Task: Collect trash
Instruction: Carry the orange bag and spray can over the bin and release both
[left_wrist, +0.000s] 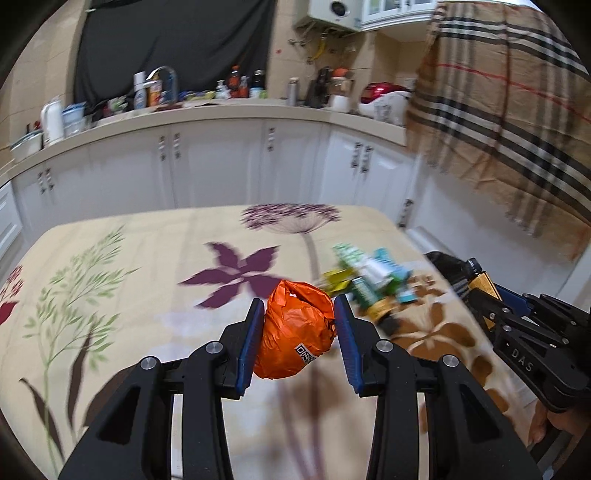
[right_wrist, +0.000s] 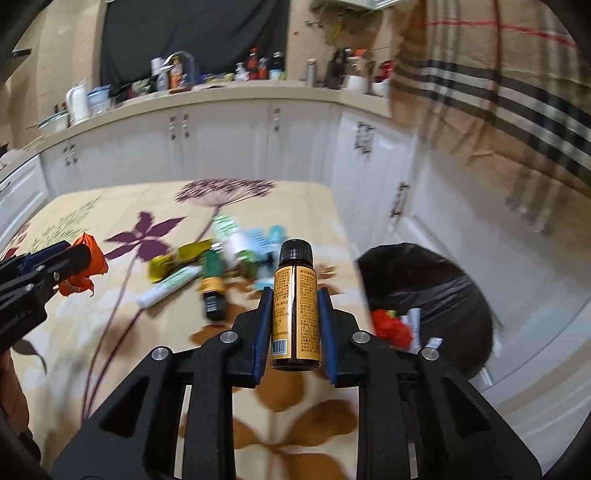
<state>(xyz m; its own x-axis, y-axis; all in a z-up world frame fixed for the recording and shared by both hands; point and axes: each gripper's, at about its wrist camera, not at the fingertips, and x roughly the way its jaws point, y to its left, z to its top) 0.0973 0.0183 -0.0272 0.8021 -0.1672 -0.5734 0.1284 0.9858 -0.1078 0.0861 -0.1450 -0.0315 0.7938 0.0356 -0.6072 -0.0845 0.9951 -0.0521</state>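
Left gripper (left_wrist: 298, 314) clenches a crumpled orange wrapper (left_wrist: 297, 330) between its blue pads, lifted clear of the flowered tablecloth (left_wrist: 147, 266). Right gripper (right_wrist: 294, 301) clamps a small brown bottle (right_wrist: 295, 306) upright; beyond and to its left lies the remaining litter pile (right_wrist: 218, 262), and a black-lined trash bin (right_wrist: 428, 291) sits to its right

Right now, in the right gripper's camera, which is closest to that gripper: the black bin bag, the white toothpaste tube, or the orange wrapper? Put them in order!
1. Black bin bag, just right of the right gripper.
2. White toothpaste tube, left, on the table.
3. Orange wrapper, far left, in the left gripper.
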